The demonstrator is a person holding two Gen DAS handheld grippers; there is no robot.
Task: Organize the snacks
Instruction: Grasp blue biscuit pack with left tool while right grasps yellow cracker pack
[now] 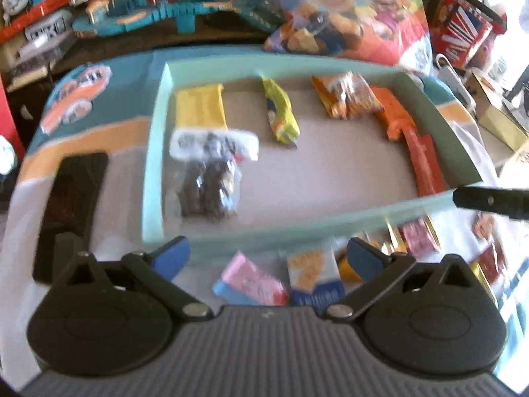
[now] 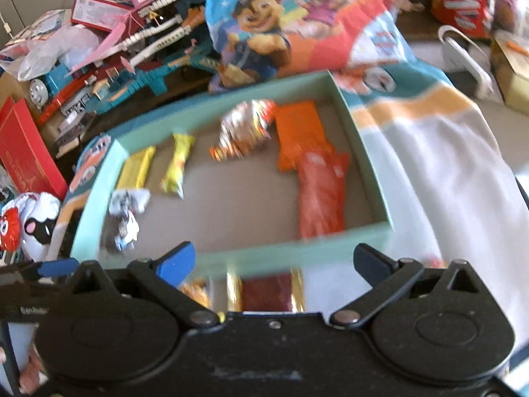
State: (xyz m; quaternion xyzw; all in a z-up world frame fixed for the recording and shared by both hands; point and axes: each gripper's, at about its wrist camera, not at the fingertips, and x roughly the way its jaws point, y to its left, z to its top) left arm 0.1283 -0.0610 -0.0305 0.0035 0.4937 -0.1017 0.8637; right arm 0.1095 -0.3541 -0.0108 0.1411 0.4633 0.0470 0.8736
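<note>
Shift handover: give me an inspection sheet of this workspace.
Surface: patterned cloth, teal, orange and white bands.
Job's things: teal box holding yellow packet, dark clear bag, yellow-green packet, orange foil packet, orange packet, red packet; loose snacks in front of the box.
Clutter: black flat object left of the box.
Grippers: left tool open, empty; right tool open, empty.
Cables: nothing seen.
Surroundings: cartoon bag, toy train track.
</note>
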